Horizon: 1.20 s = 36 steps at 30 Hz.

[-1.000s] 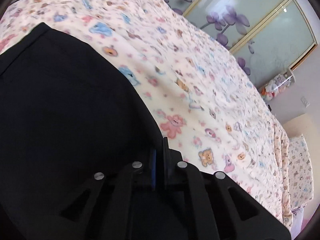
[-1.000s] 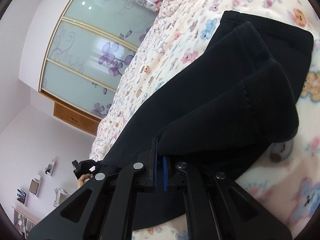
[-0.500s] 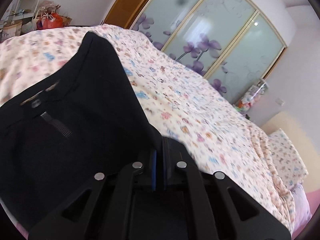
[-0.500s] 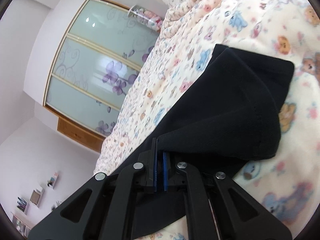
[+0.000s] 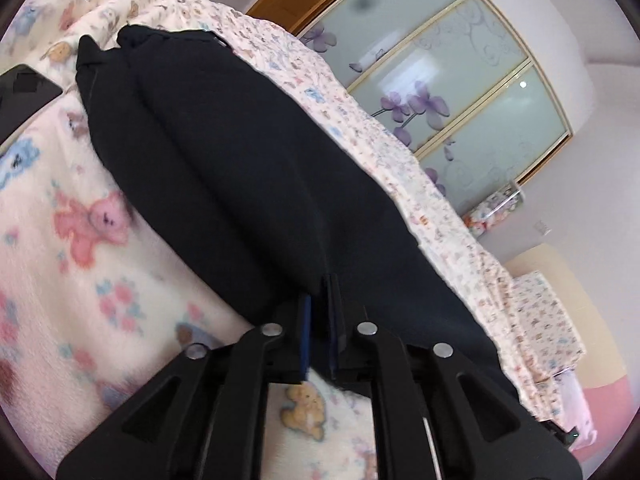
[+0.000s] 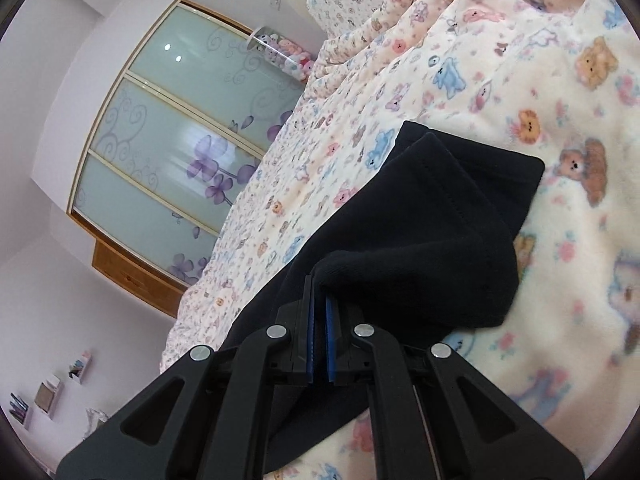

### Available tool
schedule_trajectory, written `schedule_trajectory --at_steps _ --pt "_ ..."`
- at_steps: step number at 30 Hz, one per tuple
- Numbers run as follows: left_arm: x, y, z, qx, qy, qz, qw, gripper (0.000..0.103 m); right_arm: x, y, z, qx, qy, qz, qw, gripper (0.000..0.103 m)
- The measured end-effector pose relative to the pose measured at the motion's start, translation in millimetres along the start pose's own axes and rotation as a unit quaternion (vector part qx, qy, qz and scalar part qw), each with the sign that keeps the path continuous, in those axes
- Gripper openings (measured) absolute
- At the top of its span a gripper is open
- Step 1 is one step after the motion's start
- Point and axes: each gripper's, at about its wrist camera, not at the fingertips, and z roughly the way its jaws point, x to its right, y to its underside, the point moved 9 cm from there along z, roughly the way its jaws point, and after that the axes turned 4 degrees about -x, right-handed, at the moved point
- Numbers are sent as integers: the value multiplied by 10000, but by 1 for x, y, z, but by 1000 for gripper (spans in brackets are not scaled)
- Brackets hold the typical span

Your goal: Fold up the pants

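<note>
**One pair of pants, two claws gripping it**

One pair of black pants [image 5: 240,168] is lying on one bear-print blanket [image 5: 80,264] that is covering the bed. Two claws are working on it. The left claw [image 5: 320,320] is pinching an edge of the dark cloth between its nearly closed blue pads, and the pants are stretching away ahead of it as a long band. The right claw [image 6: 319,312] is clamping a bunched fold of the pants [image 6: 432,248] between its pads; the stitched hem end is lying just ahead and to its right on the blanket [image 6: 560,300]. One dark flat slab [image 5: 24,92] is resting on the blanket beside the far end of the pants. One wardrobe [image 6: 168,152] with three frosted flower-patterned panels is standing behind the bed.
</note>
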Motion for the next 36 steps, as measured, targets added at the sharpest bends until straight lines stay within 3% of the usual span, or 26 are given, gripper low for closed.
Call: schedule_trajectory --at_steps 3,4,5,8,12,15,24,30,33,34,36 --pt "1 -20 -23 528 -104 195 9984 44 -1 -1 -2 -13 -83 58 9999 4" --pt "-2 -31 -34 783 -189 169 9966 68 1 -2 -3 -6 -107 82 9999 4" --pt "-7 -39 -42 948 -299 100 9950 82 1 -2 -4 6 -121 83 9999 4" --pt "-28 -65 -47 986 -391 -326 9938 83 -2 -2 -3 18 -82 28 10000 4" --pt "-59 -74 -21 184 -248 -1171 9926 83 -2 -2 -2 19 -71 8 10000 4" --pt "-68 -77 -10 46 -120 -1518 9883 81 -4 -1 0 11 -65 -26 10000 4" --pt "-74 -105 -2 136 1 -1762 9843 83 -7 -2 4 -35 -30 -184 9998 4" --pt "-74 -105 -18 190 209 -1533 9878 83 -7 -1 9 -94 -30 -237 9997 5" --pt "-71 -108 -20 292 119 -1302 9910 83 -7 -1 11 -118 -32 -253 9996 5" --pt "-72 -107 -12 148 47 -1223 9924 85 -7 -1 11 -122 -37 -256 9996 5" --pt "-85 -96 3 -237 -15 -1552 9876 87 -7 -1 11 -124 -43 -248 9996 5"
